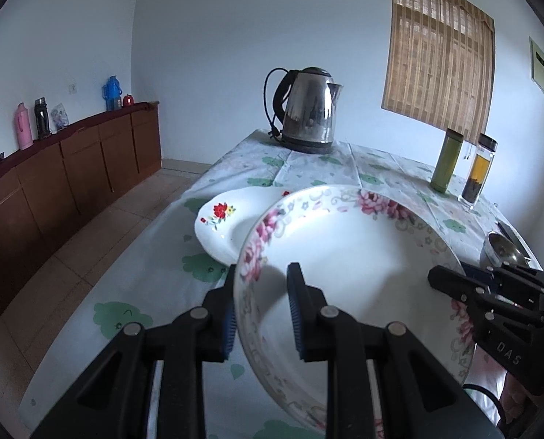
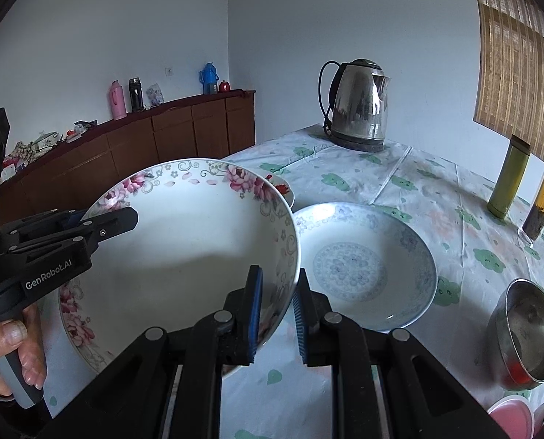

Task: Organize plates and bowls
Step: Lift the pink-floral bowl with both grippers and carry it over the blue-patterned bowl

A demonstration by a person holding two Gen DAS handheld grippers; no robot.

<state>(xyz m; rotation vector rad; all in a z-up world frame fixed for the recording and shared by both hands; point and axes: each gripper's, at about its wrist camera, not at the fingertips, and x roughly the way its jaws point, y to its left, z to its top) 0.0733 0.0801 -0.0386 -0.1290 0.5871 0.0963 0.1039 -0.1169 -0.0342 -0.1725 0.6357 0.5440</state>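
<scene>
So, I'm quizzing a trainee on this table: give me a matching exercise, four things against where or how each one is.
Things:
1. pink-flowered plate
2. blue-patterned plate
3. kettle
4. steel bowl

Places or states:
A. far end of the table
B. gripped at its rim by both grippers
C. flat on the cloth, untouched
D. near right edge

Pairs: 1-B, 2-C, 3-A, 4-D

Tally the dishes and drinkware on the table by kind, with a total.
Plates: 3 – pink-flower plate, red-flower plate, blue-pattern plate
Steel bowls: 1
Kettles: 1
Bottles: 2 – green, glass tea bottle
Total: 7
</scene>
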